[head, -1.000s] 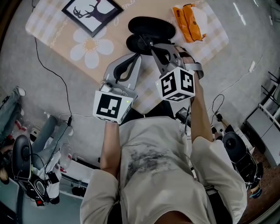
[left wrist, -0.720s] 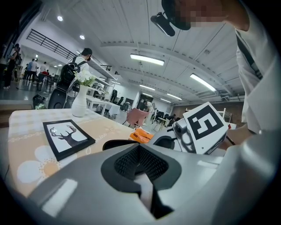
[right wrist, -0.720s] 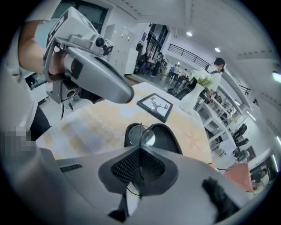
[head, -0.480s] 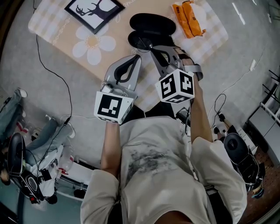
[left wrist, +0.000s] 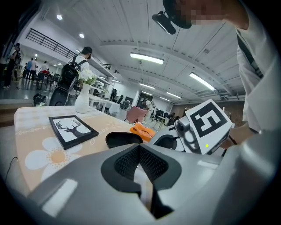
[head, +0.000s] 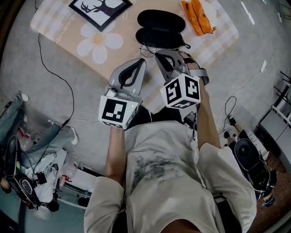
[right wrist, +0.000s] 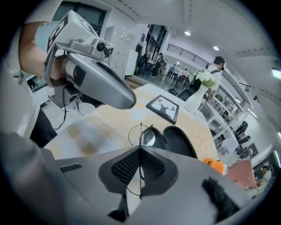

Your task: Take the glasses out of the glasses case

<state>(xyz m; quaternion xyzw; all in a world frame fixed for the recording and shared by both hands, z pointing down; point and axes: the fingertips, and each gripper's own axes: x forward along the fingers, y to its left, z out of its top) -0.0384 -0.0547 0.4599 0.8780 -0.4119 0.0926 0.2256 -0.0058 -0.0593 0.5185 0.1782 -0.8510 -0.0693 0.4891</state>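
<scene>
Two closed grippers over the bench's (head: pixel 59 27) near edge. Right gripper (right wrist: pixel 139 149) is clamped on the thin wire glasses (right wrist: pixel 148 137), which sit at the near side of the open black glasses case (head: pixel 161 28) on the bench; can't tell if they touch it. Left gripper (left wrist: pixel 138 147) has jaws pressed together, nothing between, just beside the right one. Deer picture (head: pixel 97 7) and orange packet (head: pixel 200 16) flank the case.

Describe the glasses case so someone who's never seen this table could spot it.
On the table's daisy-print cloth, look between the framed deer picture and the orange packet. The glasses case is the open black oval clamshell there, its two halves side by side.
</scene>
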